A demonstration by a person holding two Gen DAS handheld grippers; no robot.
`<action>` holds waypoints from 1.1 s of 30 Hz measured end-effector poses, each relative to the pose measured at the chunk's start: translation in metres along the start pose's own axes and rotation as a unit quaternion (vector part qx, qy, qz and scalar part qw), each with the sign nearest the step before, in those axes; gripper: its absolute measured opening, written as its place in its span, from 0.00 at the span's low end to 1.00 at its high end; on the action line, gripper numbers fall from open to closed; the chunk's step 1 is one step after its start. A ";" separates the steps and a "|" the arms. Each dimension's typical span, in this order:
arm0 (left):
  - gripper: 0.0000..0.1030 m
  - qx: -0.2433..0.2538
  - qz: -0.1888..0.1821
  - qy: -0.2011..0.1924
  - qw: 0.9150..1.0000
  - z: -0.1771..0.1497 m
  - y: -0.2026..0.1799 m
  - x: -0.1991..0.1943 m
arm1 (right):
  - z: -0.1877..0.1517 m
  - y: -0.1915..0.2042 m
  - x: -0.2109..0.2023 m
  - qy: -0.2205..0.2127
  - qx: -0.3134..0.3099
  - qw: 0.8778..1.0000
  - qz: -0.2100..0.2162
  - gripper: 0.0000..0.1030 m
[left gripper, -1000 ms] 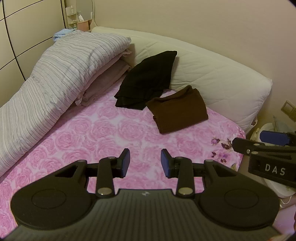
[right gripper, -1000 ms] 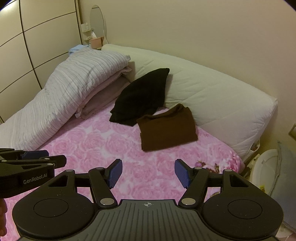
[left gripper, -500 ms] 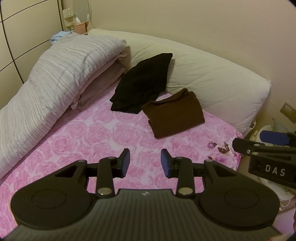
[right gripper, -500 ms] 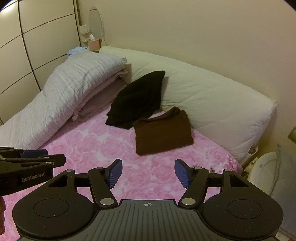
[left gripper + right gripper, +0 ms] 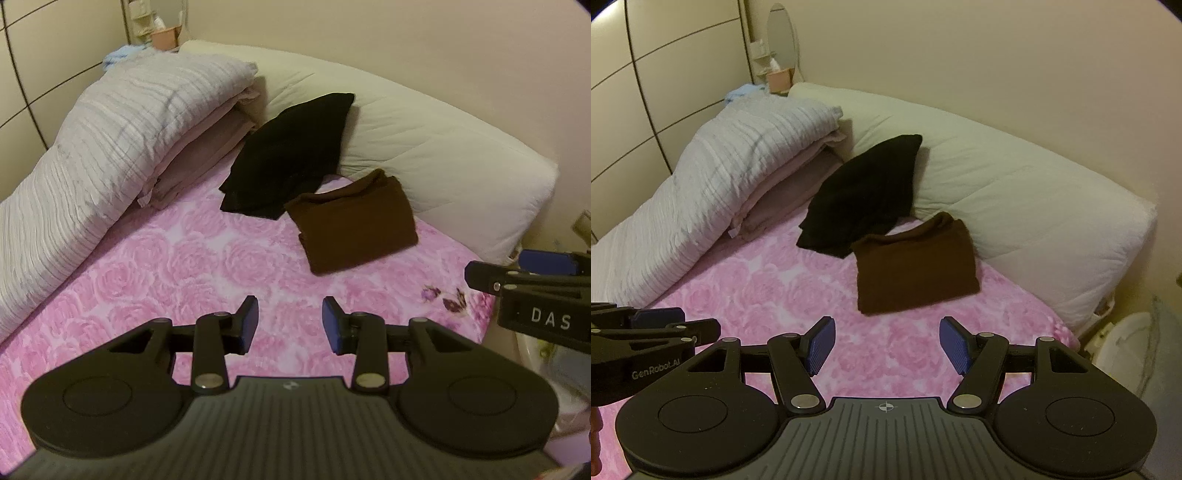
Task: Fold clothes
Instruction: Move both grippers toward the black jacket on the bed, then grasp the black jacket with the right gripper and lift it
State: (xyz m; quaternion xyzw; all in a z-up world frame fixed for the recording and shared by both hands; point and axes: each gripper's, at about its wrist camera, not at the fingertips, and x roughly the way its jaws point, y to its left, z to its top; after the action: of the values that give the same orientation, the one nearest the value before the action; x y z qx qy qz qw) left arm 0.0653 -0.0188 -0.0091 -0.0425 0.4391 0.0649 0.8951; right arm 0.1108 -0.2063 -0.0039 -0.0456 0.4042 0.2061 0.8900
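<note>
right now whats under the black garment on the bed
The black garment leans on the cream duvet with its lower end on the pink floral sheet; one corner lies beside the folded brown garment. Anything beneath it is covered.

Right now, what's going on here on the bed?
Nothing is held. The left gripper and right gripper hover over the pink bedsheet, jaws open and empty. Ahead, a brown garment lies folded, touching a black garment that lies loosely against the white duvet. The black one looks next to fold.
</note>
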 end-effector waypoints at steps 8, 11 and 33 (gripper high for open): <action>0.33 -0.030 0.017 0.024 0.999 0.044 -0.017 0.050 | 0.035 -0.034 0.056 0.030 -0.021 0.999 0.018 0.63; 0.33 -0.040 0.021 0.030 0.999 0.063 -0.027 0.070 | 0.051 -0.051 0.076 0.035 -0.025 0.999 0.026 0.63; 0.33 -0.088 0.038 0.077 0.992 0.190 -0.026 0.267 | 0.177 -0.170 0.290 0.077 0.032 0.989 0.123 0.63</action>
State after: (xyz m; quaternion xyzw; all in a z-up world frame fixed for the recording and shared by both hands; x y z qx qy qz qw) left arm 0.3794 0.0016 -0.1041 -0.1092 0.5002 0.1341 0.8484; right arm 0.4740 -0.2220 -0.1138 0.0169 0.4807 0.2965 0.8250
